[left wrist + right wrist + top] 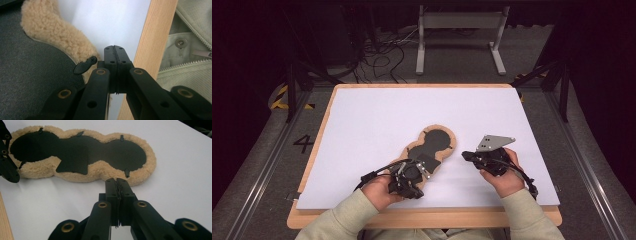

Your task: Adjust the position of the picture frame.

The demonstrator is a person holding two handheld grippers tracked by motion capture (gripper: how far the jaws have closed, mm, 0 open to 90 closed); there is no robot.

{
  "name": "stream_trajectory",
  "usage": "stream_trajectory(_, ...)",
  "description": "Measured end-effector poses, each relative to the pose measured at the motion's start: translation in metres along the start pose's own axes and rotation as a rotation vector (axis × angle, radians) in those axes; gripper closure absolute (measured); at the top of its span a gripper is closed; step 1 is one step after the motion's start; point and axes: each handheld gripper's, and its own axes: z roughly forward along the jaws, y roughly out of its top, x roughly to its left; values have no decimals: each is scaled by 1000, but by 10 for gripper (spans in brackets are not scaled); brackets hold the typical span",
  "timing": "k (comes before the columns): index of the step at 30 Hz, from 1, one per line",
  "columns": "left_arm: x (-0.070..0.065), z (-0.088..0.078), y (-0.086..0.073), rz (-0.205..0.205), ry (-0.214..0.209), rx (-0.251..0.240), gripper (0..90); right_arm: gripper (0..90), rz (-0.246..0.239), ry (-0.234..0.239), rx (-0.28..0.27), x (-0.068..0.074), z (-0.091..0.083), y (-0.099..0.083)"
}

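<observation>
White covering is spread over one wooden table (312, 165), and one fleece-edged pad (100, 171) with a black centre is laid near its front edge. Four black clips are counted on the pad's rim. Both the left gripper (115, 51), at the pad's near end, and the right gripper (116, 182), beside the pad, are clenched on nothing.

I note the pad (82, 157): tan, curly fleece rim, rough and woolly, around a matt black, finely grained cloth face. Tabs (127, 172) on it look like smooth black plastic. Table (155, 40) edge is pale wood; its white sheet (377, 115) looks smooth, matt. My gripper jaws: matt black plastic, brass-coloured rivets.
</observation>
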Motion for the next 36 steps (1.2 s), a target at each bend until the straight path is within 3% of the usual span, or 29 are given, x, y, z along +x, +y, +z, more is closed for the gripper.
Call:
stream_trajectory(4,-7,1,3,11,61,33,900,884,-1,2,1,0,2,1)
stream_trajectory(6,-6,0,3,14,62,40,900,884,-4,2,2,0,2,1)
stream_trajectory(15,9,-7,-4,-35,88,54,900,884,1,1,1,-1,1,0)
stream_trajectory(17,15,-9,-7,-58,112,58,900,884,1,0,1,-1,1,0)
stream_trajectory(24,34,-16,-18,-122,158,35,900,884,5,0,2,-1,1,-1)
stream_trajectory(29,45,-19,-25,-126,148,-1,900,884,9,0,1,-2,1,-1)
stream_trajectory(36,61,-21,-33,-183,224,-43,900,884,12,-2,1,-2,0,-2)
